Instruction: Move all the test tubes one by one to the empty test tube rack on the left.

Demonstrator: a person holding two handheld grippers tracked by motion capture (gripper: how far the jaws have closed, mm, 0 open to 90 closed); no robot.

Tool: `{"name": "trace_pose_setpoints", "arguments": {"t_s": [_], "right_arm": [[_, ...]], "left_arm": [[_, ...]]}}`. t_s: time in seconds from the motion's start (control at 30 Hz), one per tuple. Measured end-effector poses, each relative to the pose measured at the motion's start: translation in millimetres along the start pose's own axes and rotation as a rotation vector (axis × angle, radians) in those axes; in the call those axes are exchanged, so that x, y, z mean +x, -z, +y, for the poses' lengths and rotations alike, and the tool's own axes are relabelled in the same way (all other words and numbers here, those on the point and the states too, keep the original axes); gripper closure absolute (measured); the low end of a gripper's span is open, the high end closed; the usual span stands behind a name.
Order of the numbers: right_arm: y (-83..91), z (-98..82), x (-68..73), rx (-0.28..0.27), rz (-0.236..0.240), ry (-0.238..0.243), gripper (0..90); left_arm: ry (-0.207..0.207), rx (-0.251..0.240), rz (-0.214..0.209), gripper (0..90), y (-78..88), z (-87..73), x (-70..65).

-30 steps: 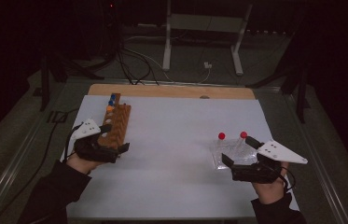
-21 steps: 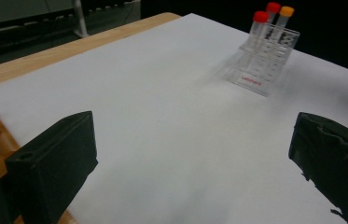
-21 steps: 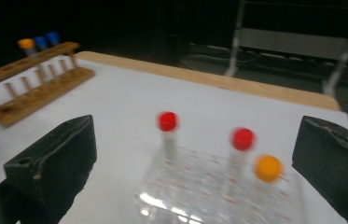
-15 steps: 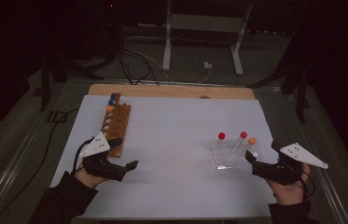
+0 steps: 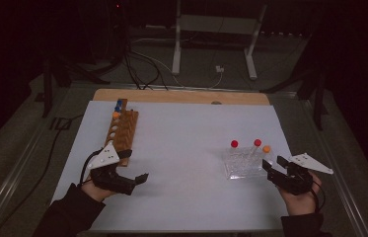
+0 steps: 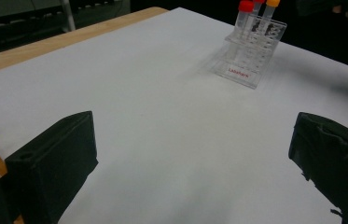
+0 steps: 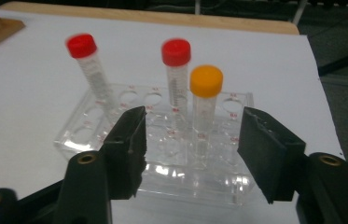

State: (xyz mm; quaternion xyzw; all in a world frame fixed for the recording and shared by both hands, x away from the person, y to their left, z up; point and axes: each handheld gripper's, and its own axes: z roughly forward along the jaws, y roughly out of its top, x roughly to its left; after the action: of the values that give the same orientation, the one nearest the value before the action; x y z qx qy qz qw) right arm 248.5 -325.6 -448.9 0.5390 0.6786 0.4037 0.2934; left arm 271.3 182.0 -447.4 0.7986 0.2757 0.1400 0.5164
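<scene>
Here the right gripper point(image 7: 190, 154) hangs with its jaws spread and empty just short of the clear plastic rack point(image 7: 162, 158), the orange-capped tube point(image 7: 204, 116) upright straight ahead between them. Two red-capped tubes stand behind. The left gripper point(image 5: 122, 180), likewise parted and empty, rests beside the wooden rack point(image 5: 122, 131), well apart.

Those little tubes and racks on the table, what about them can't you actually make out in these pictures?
- Clear rack: its front holes sit behind the right gripper fingers in the right gripper view.
- Red label on it: too small to read in the left gripper view.
- Wooden rack: its near end is covered by the left gripper in the high view; its caps are too small to count.
</scene>
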Motion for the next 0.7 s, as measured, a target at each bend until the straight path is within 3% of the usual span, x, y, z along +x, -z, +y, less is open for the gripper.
{"name": "trace_pose_setpoints", "arguments": {"t_s": [0.3, 0.7], "right_arm": [[-29.4, 0.4, -3.7, 0.074, -0.037, -0.003, 60.0], [-49.6, 5.5, -3.8, 0.117, -0.059, 0.023, 73.6]], "left_arm": [[-0.008, 0.019, 0.007, 2.1, -2.6, -2.6, 0.1], [-0.015, 0.024, 0.000, 2.1, -2.2, -2.5, -0.5]]}}
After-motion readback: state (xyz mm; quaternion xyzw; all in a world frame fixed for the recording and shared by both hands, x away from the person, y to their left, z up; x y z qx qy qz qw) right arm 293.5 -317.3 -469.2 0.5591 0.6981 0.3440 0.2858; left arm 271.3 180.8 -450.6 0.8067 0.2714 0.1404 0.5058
